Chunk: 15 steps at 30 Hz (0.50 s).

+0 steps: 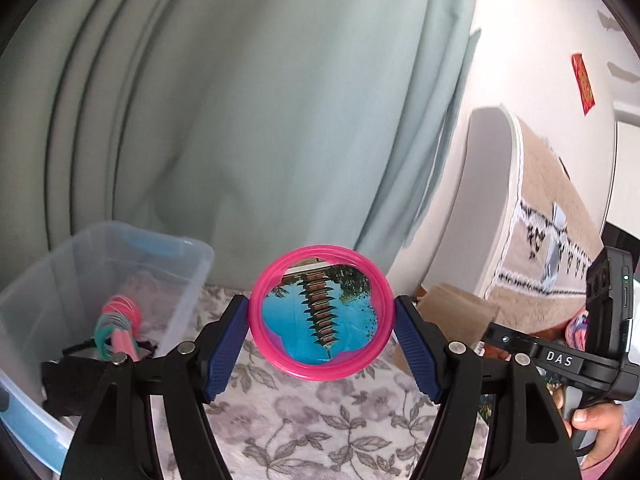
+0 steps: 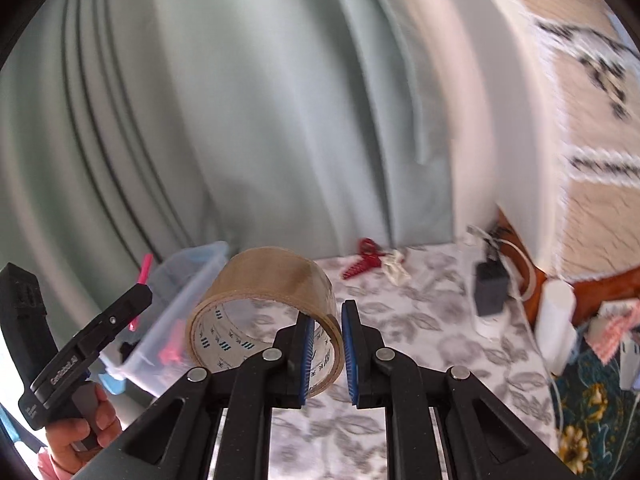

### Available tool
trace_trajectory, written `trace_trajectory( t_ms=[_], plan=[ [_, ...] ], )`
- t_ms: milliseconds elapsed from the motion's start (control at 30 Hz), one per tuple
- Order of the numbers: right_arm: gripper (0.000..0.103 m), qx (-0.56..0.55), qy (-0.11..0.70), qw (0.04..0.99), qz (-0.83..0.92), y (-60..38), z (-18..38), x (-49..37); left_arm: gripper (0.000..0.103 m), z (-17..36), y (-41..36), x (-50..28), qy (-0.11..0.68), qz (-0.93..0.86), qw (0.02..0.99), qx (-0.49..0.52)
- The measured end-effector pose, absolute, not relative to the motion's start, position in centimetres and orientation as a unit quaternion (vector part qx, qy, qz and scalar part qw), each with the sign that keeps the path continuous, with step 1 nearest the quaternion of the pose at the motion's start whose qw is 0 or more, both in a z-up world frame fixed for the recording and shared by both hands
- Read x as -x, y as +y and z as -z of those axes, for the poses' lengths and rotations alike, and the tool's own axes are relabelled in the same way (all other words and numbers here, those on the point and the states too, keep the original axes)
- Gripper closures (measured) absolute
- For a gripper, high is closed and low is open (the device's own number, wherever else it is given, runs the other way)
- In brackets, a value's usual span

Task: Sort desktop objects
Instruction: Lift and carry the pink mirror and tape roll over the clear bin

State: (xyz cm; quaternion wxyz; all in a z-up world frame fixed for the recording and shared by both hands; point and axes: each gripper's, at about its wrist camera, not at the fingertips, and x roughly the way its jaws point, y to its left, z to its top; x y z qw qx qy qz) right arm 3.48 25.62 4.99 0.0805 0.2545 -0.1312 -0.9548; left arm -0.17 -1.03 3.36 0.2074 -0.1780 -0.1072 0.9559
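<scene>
My left gripper (image 1: 322,320) is shut on a round pink-rimmed disc (image 1: 320,312) that bears a picture of a pagoda against blue. Its blue pads press on the rim from both sides, and the disc hangs above the floral cloth (image 1: 320,420). My right gripper (image 2: 326,312) is shut on a roll of brown packing tape (image 2: 272,272), also lifted off the cloth. One finger is inside the ring and the other outside, pinching its wall. A clear plastic bin (image 1: 188,280) stands at the left with hair ties (image 1: 116,324) and dark items in it.
On the cloth (image 2: 400,340) at the back lie a red claw clip (image 2: 362,260), a black charger (image 2: 490,288) with white cables and a white bottle (image 2: 556,320). The clear bin (image 2: 176,308) stands left of the tape. A green curtain hangs behind, with a beige cushion (image 1: 552,216) on the right.
</scene>
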Motion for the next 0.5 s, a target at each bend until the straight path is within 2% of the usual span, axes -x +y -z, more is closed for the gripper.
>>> trace_trajectory(
  t_ms=[233, 500],
  plan=[
    [0.088, -0.242, -0.093, 0.146, 0.955, 19.1, -7.3, -0.9, 0.029, -4.0, -6.4, -1.2, -0.121, -0.969, 0.157, 0.15],
    [0.088, -0.258, -0.06, 0.208, 0.942, 12.1, -7.0, 3.2, 0.029, -2.8, -13.2, -0.8, -0.145, -0.974, 0.082, 0.157]
  ],
)
